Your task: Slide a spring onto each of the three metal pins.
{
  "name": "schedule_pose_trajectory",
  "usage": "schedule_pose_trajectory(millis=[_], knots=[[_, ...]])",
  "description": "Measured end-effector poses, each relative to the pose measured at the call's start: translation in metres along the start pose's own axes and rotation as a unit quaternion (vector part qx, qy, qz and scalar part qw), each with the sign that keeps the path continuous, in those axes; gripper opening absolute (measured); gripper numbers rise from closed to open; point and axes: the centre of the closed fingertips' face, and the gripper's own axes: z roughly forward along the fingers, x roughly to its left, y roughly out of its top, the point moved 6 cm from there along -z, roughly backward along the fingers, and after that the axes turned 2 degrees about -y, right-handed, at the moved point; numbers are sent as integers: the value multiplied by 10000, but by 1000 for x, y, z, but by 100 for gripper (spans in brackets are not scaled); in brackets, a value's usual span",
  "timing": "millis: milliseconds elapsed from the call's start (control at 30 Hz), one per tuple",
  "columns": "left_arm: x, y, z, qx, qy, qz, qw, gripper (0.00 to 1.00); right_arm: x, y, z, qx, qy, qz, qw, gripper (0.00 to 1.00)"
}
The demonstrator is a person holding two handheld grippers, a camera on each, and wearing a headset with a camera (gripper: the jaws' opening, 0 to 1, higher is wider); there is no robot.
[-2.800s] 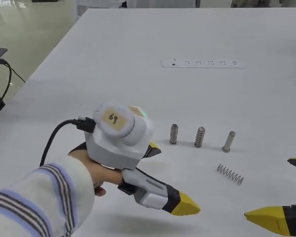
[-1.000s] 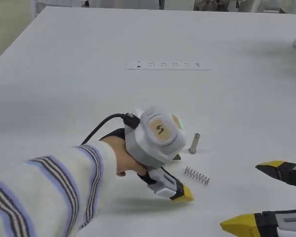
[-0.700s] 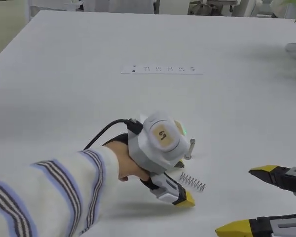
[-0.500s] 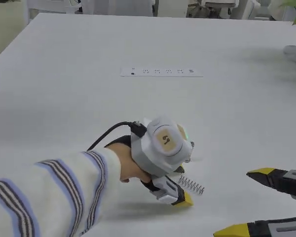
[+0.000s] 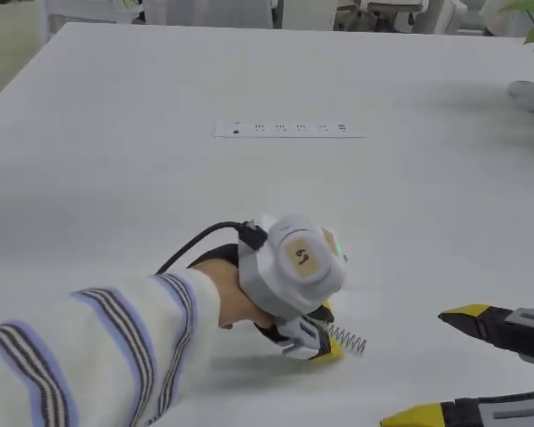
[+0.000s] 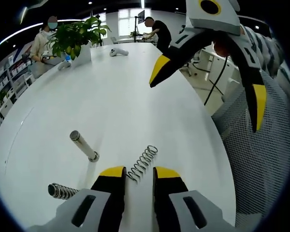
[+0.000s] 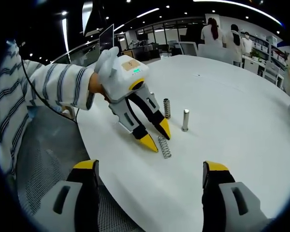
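- Left tongs (image 6: 139, 172), yellow-tipped: narrowly parted, straddling end of loose coiled steel spring (image 6: 143, 162) lying on white counter (image 6: 111, 96).
- Right tongs (image 7: 153, 166): spread wide, clear of spring.

sticker (image 5: 303, 258) "69", on left hand-held gripper (image 5: 325, 330)

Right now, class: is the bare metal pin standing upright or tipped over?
Upright: the bare pin stands on end on the table.

White table (image 5: 116, 133). Power strip (image 5: 288, 130) lay flat toward the far edge. Near the near edge: one loose spring (image 5: 347, 339) on its side, bare pin (image 7: 185, 120) upright, sprung pin (image 7: 166, 108) beside it.
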Motion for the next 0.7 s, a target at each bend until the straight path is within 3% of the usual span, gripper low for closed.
schedule_pose_trajectory(millis=[467,600,700], knots=[[-4,-5,-7,-34,-28,112,9999,4,1,1,2,-6,27,-26,10000,85],[-4,-5,-9,-129,-17,23,9999,3,-2,3,1,-85,-73,-33,9999,85],[-5,-7,-10,-240,-51,-213,9995,3,-4,4,-1,-130,-59,-16,9999,85]])
